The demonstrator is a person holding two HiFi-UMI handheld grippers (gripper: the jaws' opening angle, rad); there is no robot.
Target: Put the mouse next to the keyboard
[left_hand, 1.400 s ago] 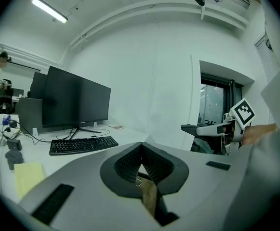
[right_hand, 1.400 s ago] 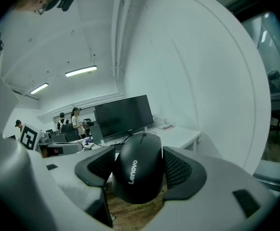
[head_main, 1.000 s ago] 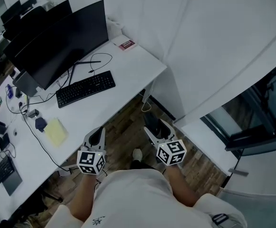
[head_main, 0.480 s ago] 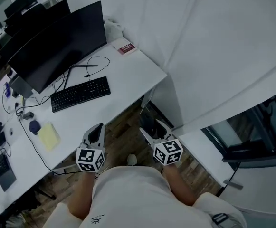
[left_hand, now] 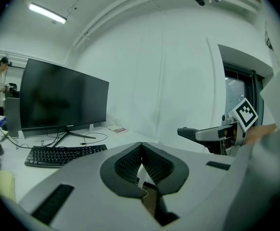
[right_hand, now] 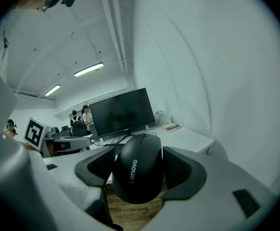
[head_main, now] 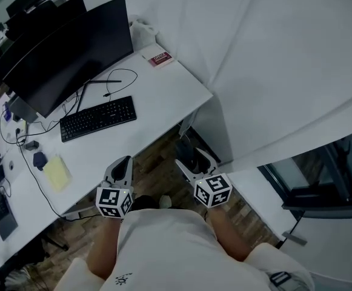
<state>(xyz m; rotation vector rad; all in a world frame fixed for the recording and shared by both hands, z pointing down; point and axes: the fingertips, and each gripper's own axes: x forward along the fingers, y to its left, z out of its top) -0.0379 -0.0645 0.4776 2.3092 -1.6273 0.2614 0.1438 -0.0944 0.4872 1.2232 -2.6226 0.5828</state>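
The right gripper [right_hand: 139, 154] has its jaws spread about as wide as the glossy black computer mouse [right_hand: 136, 174] wedged between them. One ribbed dark pad presses each flank of the mouse, and its rounded back with the grey lettering faces the camera. The left gripper [left_hand: 140, 148] has its jaws drawn together, the ribbed pads meeting at the tips with nothing between them.

From the head view, both grippers [head_main: 191, 161] [head_main: 122, 165] are held side by side in front of the person's body, over the brown wood-plank floor [head_main: 154, 162]. The flat black keyboard [head_main: 98, 119] lies on the white rectangular desk [head_main: 169, 96], well apart from both. The mouse is therefore off the desk, below and to the right of the keyboard in this view, past the desk's near edge.

Just behind the keyboard stands a wide black monitor [head_main: 66, 44] on a thin stand, with black cables looping between the two. To the keyboard's lower left lies a pale yellow notepad [head_main: 56, 172]. A small red and white card [head_main: 160, 57] sits to the keyboard's upper right, near the desk's far corner.
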